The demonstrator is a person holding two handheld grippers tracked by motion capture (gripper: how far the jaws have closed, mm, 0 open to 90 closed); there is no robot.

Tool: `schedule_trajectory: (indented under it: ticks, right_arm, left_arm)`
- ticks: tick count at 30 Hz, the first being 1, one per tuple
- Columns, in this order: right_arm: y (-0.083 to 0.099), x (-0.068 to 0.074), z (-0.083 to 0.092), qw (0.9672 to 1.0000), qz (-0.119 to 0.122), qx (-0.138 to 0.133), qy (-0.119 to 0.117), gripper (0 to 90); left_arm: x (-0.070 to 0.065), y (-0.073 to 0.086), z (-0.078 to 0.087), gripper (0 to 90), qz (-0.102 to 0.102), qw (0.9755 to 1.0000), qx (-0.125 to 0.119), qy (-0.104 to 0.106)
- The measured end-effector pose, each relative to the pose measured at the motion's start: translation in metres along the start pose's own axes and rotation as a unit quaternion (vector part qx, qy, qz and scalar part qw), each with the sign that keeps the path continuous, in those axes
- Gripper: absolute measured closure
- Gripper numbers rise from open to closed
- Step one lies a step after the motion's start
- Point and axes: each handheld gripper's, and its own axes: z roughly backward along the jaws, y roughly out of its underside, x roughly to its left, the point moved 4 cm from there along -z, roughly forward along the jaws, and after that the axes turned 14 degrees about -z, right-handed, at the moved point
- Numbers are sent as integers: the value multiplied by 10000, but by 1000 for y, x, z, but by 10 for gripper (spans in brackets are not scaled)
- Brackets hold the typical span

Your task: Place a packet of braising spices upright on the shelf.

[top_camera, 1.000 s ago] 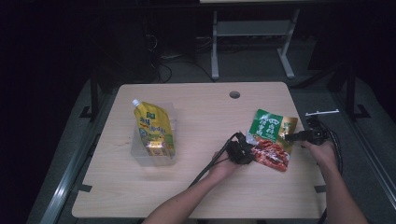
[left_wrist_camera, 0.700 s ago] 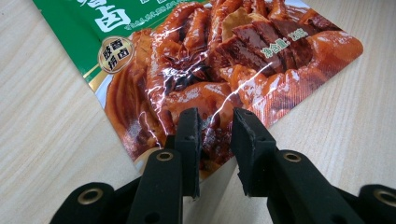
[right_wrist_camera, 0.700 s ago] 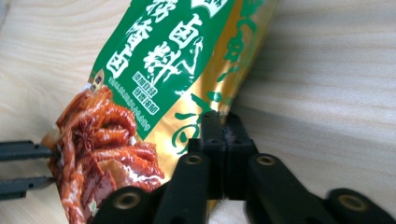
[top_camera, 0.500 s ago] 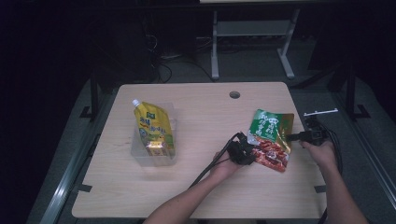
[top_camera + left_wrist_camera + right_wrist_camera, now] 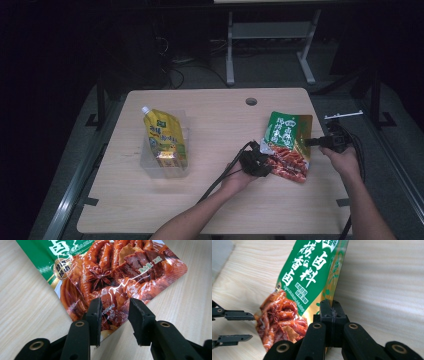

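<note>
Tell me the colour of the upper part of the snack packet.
Green with white characters on the snack packet, best seen in the right gripper view.

Left tool (image 5: 113, 315) low, jaws just parted, right tool (image 5: 331, 312) raised, jaws pressed together, forearms converging

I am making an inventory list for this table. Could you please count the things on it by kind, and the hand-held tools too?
Food pouches: 2, the green and red snack pouch and the yellow spout pouch
Clear plastic containers: 1, the clear container under the yellow spout pouch
Hand-held tools: 2, the left tool and the right tool
Total: 5
</note>
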Motion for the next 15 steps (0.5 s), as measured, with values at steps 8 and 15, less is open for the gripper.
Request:
schedule_trajectory:
  ticks: [8,15]
  right_arm:
    - [-3,30,14,9992,310,-175,-153,900]
    - [-3,58,29,9969,653,-360,-250,900]
  left_arm:
    - [-1,5,15,547,-31,9999,-78,-71]
    - [-5,9,31,527,-53,9997,-225,-100]
